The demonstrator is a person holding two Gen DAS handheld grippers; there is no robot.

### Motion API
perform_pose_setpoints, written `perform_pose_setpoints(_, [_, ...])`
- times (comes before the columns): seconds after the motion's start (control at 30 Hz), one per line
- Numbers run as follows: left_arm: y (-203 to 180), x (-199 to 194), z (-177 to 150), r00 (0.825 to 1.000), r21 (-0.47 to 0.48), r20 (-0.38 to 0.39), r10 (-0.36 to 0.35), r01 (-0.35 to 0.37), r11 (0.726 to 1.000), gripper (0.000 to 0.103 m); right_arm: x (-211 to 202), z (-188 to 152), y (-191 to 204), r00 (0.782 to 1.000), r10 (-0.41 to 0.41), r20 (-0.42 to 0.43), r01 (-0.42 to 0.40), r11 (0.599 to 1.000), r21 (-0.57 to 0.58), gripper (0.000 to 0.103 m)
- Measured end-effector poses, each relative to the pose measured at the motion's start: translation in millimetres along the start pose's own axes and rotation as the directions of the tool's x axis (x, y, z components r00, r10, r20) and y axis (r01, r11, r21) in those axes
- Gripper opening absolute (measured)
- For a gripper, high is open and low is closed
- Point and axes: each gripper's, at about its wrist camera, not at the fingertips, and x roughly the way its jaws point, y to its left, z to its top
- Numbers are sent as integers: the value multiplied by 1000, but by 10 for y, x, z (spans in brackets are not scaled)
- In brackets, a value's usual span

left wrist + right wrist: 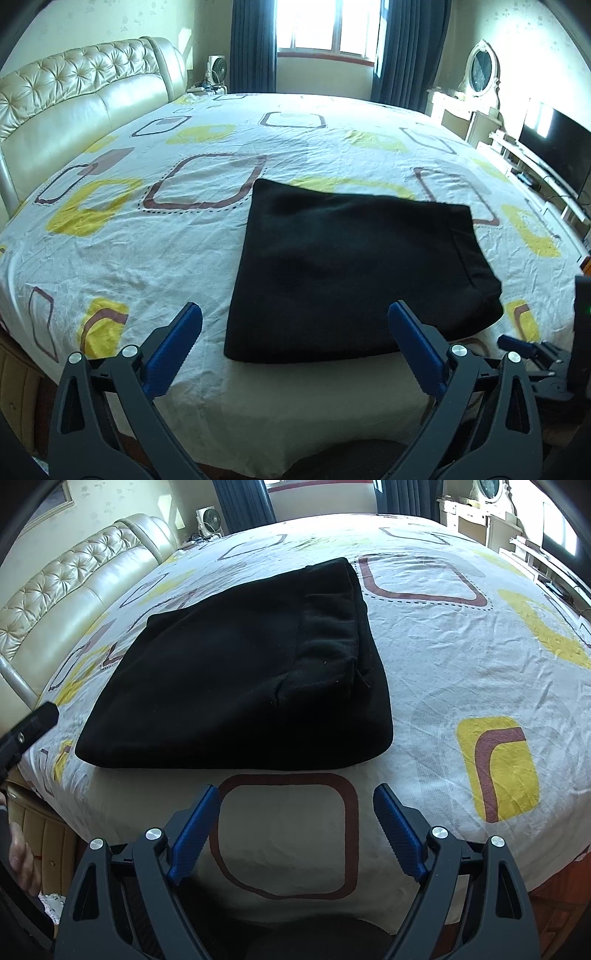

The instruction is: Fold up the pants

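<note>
The black pants lie folded into a flat rectangle on the bed, near its front edge. In the right wrist view the same pants show stacked layers along their right side. My left gripper hovers in front of the fold's near edge, open, with nothing between its blue fingers. My right gripper hangs over the bed's front edge, a little short of the pants, open and empty. Its tip also shows at the right edge of the left wrist view.
The bed sheet is white with yellow and brown squares, wrinkled. A cream tufted headboard stands at the left. A dresser with an oval mirror and a TV line the right wall. A window is beyond the bed.
</note>
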Motion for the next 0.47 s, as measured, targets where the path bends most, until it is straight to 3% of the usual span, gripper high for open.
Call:
perform_pose_setpoints(0.07, [-17,-36,115,996,8,30,-79,79,997,101,-3,2,-1,1000,4,3,-4,1000,-2,84])
perform_pose_setpoints(0.2, [-41,-11,249,995,18,32,-94,94,995,101,-6,15,-53,1000,17,1,-17,1000,18,84])
perform_pose_setpoints(0.37, [217,187,399,996,13,-3,-86,86,996,101,-128,154,-170,998,52,33,-54,997,61,84])
perform_pose_setpoints(0.47, [606,534,536,998,-16,-50,-47,46,999,101,-180,401,-337,996,53,70,-58,996,71,84])
